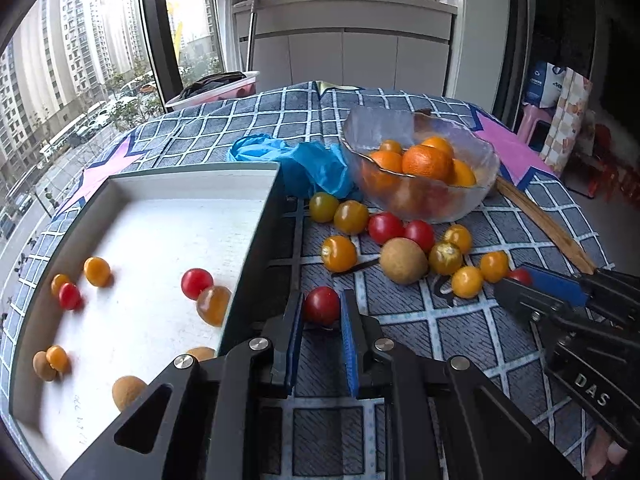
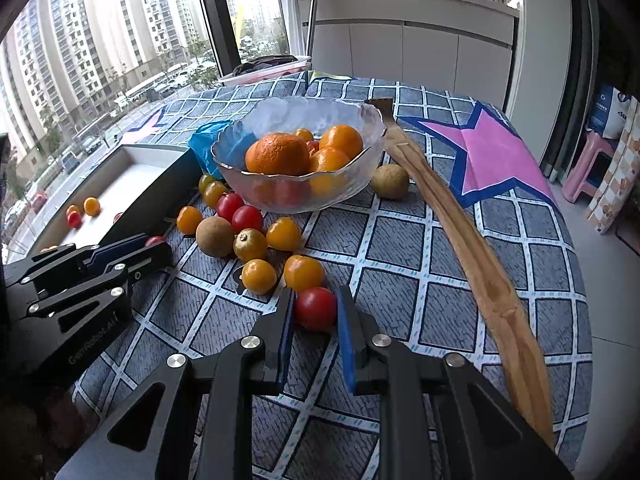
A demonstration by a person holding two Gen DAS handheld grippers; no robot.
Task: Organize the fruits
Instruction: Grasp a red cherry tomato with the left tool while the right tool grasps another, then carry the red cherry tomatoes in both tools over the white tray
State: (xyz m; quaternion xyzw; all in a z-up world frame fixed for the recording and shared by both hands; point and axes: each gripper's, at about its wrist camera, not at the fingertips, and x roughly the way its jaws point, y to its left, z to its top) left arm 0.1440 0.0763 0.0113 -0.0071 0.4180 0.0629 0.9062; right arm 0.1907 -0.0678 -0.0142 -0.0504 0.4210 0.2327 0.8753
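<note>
1. Left hand-held gripper (image 1: 322,312): blue pads clamped on a red cherry tomato (image 1: 321,305), low over the checked cloth of the tabletop (image 1: 460,320), just beside the dark outer wall of the white tray (image 1: 192,176).
2. Right hand-held gripper (image 2: 316,310): pads closed on a second red cherry tomato (image 2: 316,308), at the near edge of the loose pile (image 2: 256,240) of yellow and red tomatoes and brown longan-like fruits.
3. Farther out: glass bowl (image 2: 360,120) holding oranges behind the pile, crumpled blue plastic bag (image 1: 304,160) between bowl and tray, one brown fruit (image 2: 390,181) alone beside a long wooden strip (image 2: 472,240).
4. Tray contents: several small tomatoes and brown fruits already scattered inside, so probably the destination for the small fruit, with the sort partly done and about a dozen pieces left on the cloth.
5. For the step in hand, likely lifting both tomatoes clear:
   - Raise straight up before moving sideways, to avoid nudging the round neighbours into a roll.
   - Keep the squeeze light; thin skin likely to split under more pressure.
   - Clear the tray wall fully with the left tomato, then lower near the floor before letting go, to stop bouncing.
   - Bring the right across behind the left, avoiding a clash of the two tools over the tray.
</note>
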